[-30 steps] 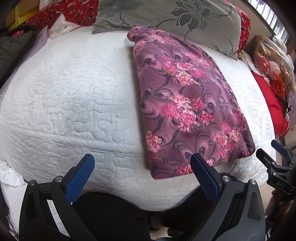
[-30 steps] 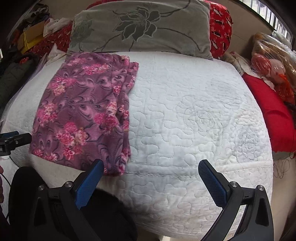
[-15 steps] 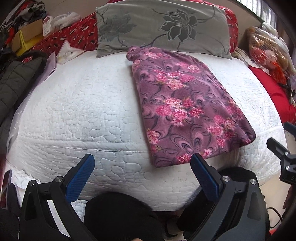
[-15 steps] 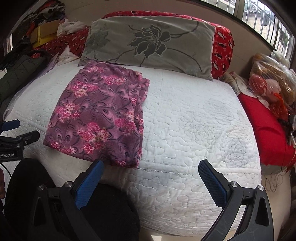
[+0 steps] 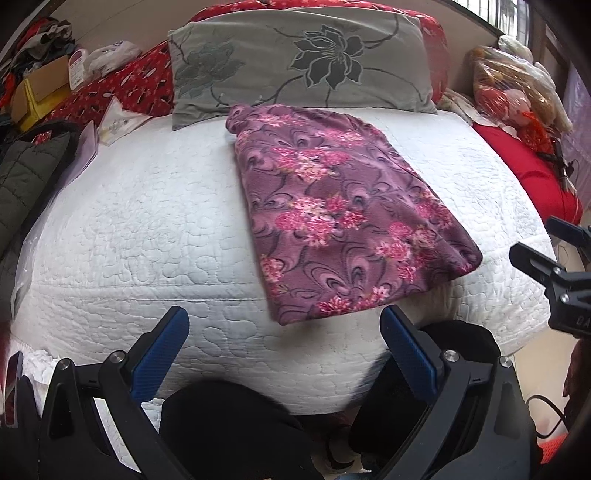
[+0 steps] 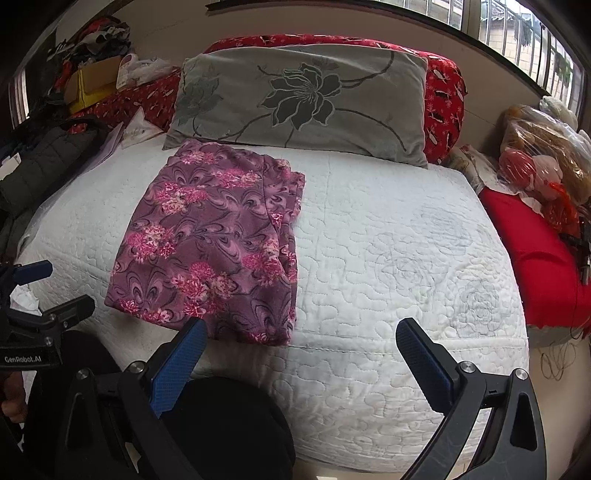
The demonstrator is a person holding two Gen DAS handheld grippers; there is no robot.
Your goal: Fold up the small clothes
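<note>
You're looking at a bed (image 6: 388,229) with a white quilted cover, swirly stitching and a few stitched roses on its right side. At the head sits a grey pillow (image 6: 303,99) with a big dark flower print, propped on a red patterned cushion (image 6: 445,107) — behind that, a plain beige wall (image 6: 166,33). Top right there's a barred window (image 6: 517,33) letting in soft daylight. Left side is cluttered: a dark puffer jacket (image 5: 26,173), a cardboard box (image 5: 40,88) and piled stuff. On the right — a red cushion (image 6: 539,258) and plastic-wrapped things (image 6: 546,162).
</note>
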